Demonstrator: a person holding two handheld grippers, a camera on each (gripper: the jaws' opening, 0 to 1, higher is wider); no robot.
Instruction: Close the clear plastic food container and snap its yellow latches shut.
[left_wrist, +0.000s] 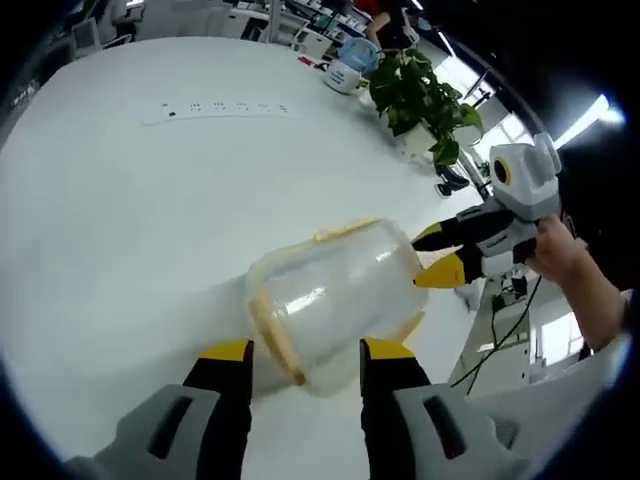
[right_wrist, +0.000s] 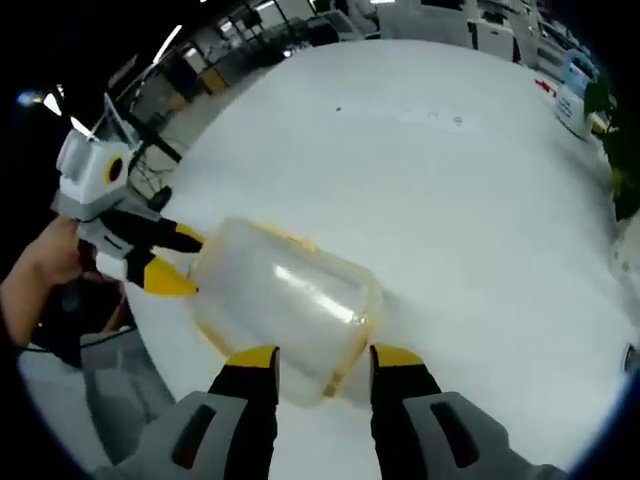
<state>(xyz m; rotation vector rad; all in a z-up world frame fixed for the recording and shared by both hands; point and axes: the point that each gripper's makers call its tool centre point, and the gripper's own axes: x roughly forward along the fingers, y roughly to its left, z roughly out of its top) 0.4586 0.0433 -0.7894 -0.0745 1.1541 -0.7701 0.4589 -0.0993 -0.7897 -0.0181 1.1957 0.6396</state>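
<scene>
The clear plastic container (left_wrist: 335, 295) lies on the white table (left_wrist: 130, 220), its lid rim and pale yellow latches (left_wrist: 345, 232) showing along its edges. My left gripper (left_wrist: 308, 352) is open, jaws spread on either side of the container's near end. The right gripper (left_wrist: 440, 255) comes in from the right, held by a hand, its yellow tips against the container's far end. In the right gripper view the container (right_wrist: 285, 295) sits just beyond my open right gripper (right_wrist: 325, 358). The left gripper (right_wrist: 170, 262) meets the container from the left.
A potted green plant (left_wrist: 420, 95) stands at the table's far right edge, beside a white and blue object (left_wrist: 350, 68). A white power strip (left_wrist: 215, 110) lies at the back of the table. Office desks lie beyond the table.
</scene>
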